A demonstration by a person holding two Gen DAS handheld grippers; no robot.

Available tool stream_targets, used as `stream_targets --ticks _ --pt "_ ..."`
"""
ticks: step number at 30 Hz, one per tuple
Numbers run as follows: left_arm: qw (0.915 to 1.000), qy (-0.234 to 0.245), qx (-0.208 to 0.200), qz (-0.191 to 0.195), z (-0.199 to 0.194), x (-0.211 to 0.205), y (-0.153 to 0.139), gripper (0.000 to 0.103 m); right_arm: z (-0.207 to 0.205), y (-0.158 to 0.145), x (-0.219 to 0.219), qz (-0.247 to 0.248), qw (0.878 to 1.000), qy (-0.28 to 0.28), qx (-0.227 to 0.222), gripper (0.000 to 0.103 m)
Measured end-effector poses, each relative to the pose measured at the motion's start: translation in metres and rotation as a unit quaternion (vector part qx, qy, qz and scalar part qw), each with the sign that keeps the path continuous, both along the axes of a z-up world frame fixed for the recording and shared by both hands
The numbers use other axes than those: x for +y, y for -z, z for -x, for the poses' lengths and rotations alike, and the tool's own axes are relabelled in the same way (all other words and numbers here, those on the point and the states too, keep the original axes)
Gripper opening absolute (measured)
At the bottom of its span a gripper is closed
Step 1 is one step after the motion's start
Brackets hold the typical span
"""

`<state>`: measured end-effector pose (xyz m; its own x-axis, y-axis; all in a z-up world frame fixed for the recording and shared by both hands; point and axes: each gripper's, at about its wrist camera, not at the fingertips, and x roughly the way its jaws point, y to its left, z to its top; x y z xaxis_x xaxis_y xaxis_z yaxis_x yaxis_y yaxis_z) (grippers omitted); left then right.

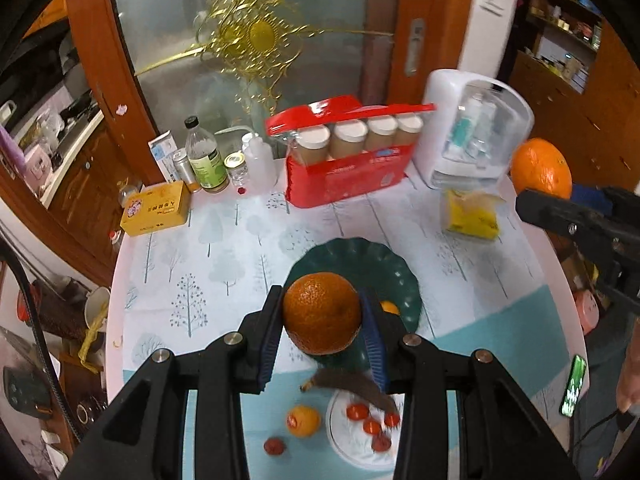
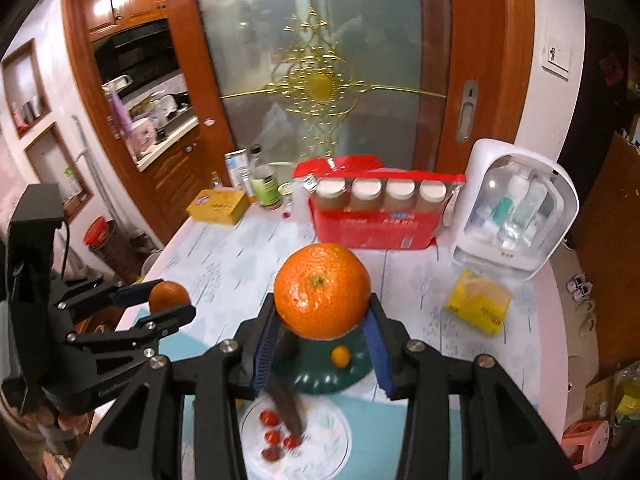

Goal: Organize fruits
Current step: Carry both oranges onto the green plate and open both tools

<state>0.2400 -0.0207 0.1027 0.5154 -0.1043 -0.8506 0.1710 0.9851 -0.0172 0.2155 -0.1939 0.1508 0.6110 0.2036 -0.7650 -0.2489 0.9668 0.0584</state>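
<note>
- While both grippers carry fruit above the desk (image 1: 224, 240), the tree-print cloth spreads under everything, with a red carton (image 1: 348, 168) of jars and a white dispenser (image 1: 472, 136) at the far edge.
- Near the middle of the desk sits the dark green plate (image 1: 384, 268), scalloped at the rim, with one small orange fruit (image 2: 340, 356) already in it; this looks like the place for citrus.
- Nearer than that is the white plate (image 2: 332, 440), holding several small red fruits (image 1: 371, 426); a dark, overripe banana (image 1: 352, 388) lies across its far rim, its long axis running left to right and slanting nearer at the right, stem tip to the left.
- The left gripper (image 1: 322, 314) has its jaws closed on a darker orange (image 1: 322, 312), held above the near edge of the green plate.
- The right gripper (image 2: 322, 312) has its jaws clamped on a brighter orange (image 2: 322, 290), stem scar facing the camera, also above the green plate. A round fruit has no real long axis, so its heading matters little.
- My judgement: to set these down well, lower each orange until it touches the plate before opening, one at a time, into bare space away from the small fruit, so neither rolls off the rim.
- Another orange with a sticker (image 1: 303, 421) and a loose red fruit (image 1: 274, 446) lie on the desk left of the white plate, not yet sorted.
</note>
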Motion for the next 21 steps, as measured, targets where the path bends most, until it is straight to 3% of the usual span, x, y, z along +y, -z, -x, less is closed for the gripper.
stream_targets --ticks 3,10,16,21 --pt "0.9997 -0.016 0.015 0.011 -0.028 0.001 0.031 0.036 -0.032 0.027 0.002 0.005 1.000 0.012 0.024 0.042" --pt "0.9976 -0.045 0.041 0.033 -0.081 -0.004 0.111 0.036 -0.085 0.142 0.008 -0.002 0.993 0.018 0.118 0.042" --pt "0.9942 -0.058 0.077 0.048 -0.113 -0.010 0.178 0.036 -0.112 0.223 0.010 0.006 0.985 0.017 0.171 0.042" --pt "0.9905 -0.060 0.119 0.036 -0.132 -0.014 0.239 0.036 -0.129 0.281 0.010 0.013 0.978 0.019 0.208 0.042"
